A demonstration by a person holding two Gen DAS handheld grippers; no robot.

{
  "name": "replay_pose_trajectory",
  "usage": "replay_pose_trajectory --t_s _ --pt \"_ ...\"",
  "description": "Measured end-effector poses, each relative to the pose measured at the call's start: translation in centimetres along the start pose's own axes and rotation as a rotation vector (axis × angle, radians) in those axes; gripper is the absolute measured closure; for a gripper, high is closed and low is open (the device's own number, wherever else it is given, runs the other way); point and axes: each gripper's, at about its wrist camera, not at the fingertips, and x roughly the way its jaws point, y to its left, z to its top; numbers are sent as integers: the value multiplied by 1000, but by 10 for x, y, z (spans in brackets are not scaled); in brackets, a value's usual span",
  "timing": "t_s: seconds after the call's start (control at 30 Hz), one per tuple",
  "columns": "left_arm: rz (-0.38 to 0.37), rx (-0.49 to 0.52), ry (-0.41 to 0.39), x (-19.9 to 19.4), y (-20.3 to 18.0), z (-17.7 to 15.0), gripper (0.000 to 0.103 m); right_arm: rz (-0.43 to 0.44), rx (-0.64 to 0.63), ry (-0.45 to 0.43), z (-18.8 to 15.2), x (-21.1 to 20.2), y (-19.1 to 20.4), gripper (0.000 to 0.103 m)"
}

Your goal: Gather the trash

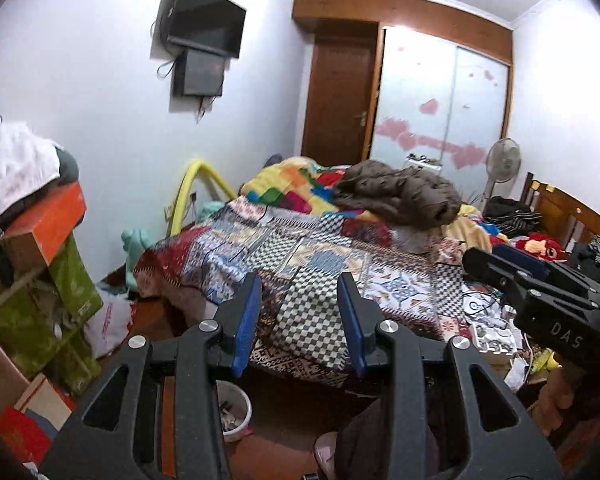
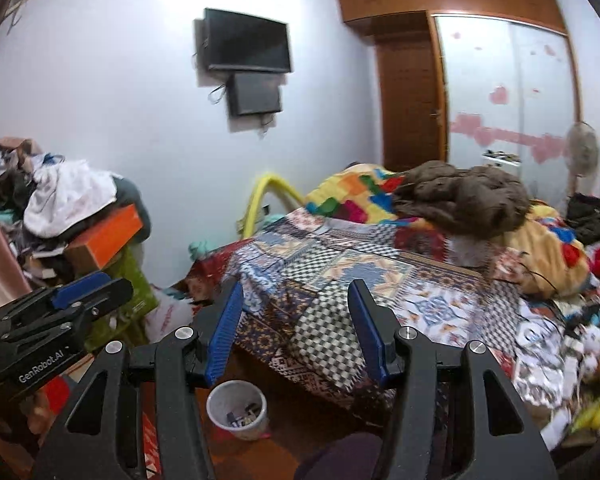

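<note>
Left wrist: your left gripper [image 1: 298,312] hangs over the bed [image 1: 300,248] with its jaws spread and nothing between them. Your right gripper [image 1: 496,260] juts in at the right; its jaws cannot be read here. The bin [image 1: 236,404] stands on the floor at the bed's foot, partly behind a finger. Litter [image 1: 496,340] (paper, wrappers, cords mixed in) lies beside the bed, right.

Right wrist: that gripper [image 2: 296,320] is wide open and empty, the bin [image 2: 238,408] below. The litter [image 2: 564,360] looks light, soft and crushable; pinch a loose edge, avoiding cords.
</note>
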Motion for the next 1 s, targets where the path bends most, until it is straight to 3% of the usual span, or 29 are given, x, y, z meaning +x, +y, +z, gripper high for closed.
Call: replay_pose_trajectory --t_s 0.07,0.13,0.2,0.3,0.33,0.43,0.63,1.0 --pt "-2 9 -22 -12 -4 -3 58 -42 15 -27 -3 -14 -3 46" --pt "-12 14 -37 -21 -5 -6 45 -78 22 -61 -6 -27 -3 28" --pt "-14 17 -46 -28 -6 -8 36 -117 30 -101 -8 -42 -4 20" --pt "-10 33 -59 -38 -7 -13 30 -159 43 -147 -11 -57 -2 12" --pt "-10 37 -60 -40 -7 -14 25 -168 51 -151 -11 -60 -1 6" --pt "-7 29 -82 -48 -7 -18 8 -200 97 -165 -16 -69 -5 2" --pt "-13 44 -97 -56 -8 -22 8 -318 122 -179 -23 -76 -5 0" --pt "-31 37 -83 -59 -8 -28 8 -285 97 -141 -30 -79 -4 0"
